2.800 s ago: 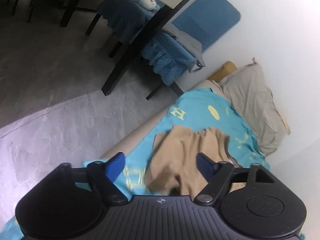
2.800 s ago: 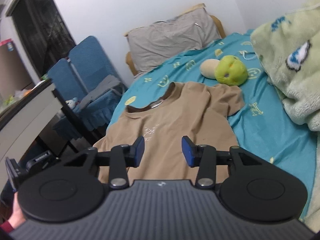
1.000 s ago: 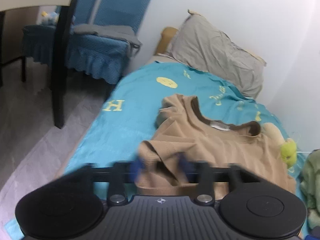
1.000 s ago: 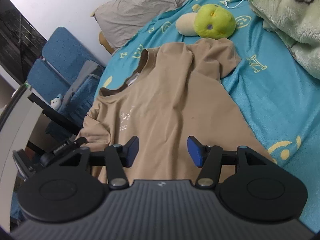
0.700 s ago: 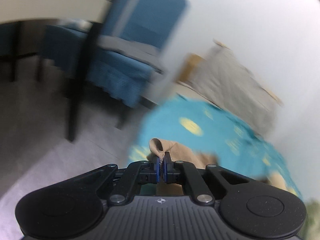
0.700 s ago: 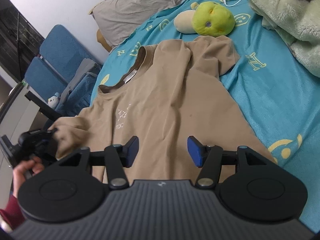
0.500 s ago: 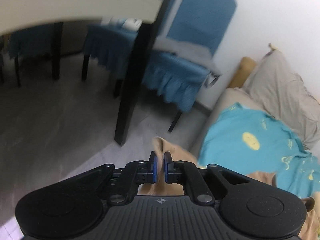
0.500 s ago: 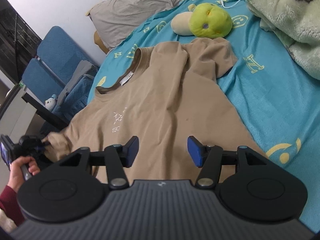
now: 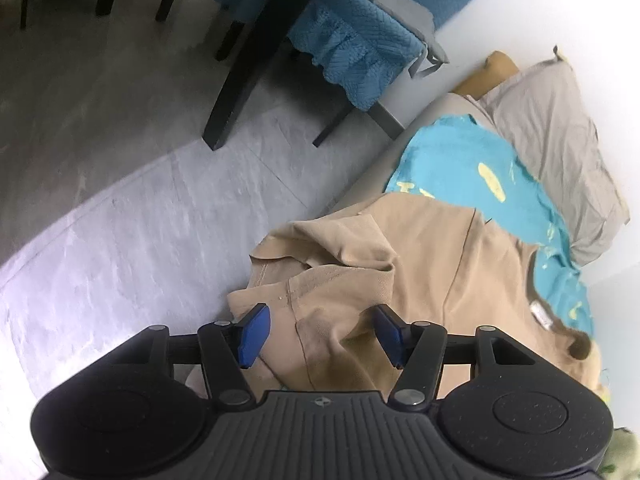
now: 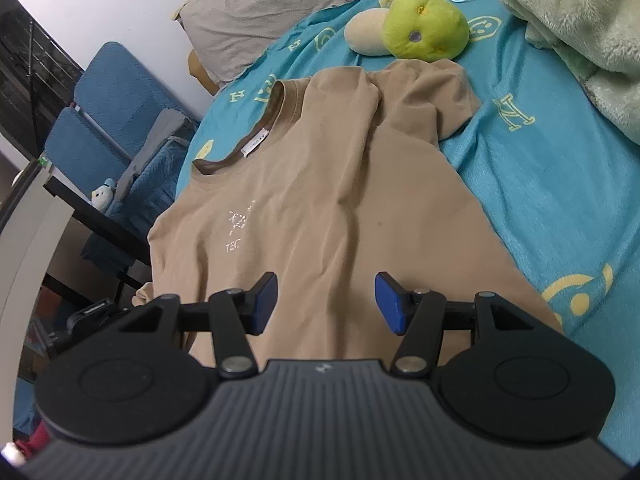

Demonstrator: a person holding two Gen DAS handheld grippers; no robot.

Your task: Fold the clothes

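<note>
In the left wrist view, grey floor (image 9: 120, 200) fills the left of the frame, with a dark table leg (image 9: 256, 60) and a blue chair (image 9: 360, 40) at the top. The left tongs (image 9: 320, 334) sit at the lower centre; their jaws have just been opening and now stand apart, the blue pads clear of the cloth. The tan T-shirt (image 9: 420, 264) lies beyond and beneath them, its crumpled sleeve (image 9: 320, 248) draped over the edge of the bed, toward the floor. To the right are the turquoise sheet (image 9: 460, 160) and a grey pillow (image 9: 560, 140).

In the right wrist view, the blue chair (image 10: 112, 104) is at the left. The T-shirt (image 10: 340, 184) is spread front-up across the middle of the sheet (image 10: 560, 184), collar toward the upper left. The right tongs (image 10: 326, 300) hang open above its lower part, gripping nothing. A green plush toy (image 10: 424, 32) lies just beyond the far sleeve, and a pale green blanket (image 10: 580, 20) fills the upper right.
</note>
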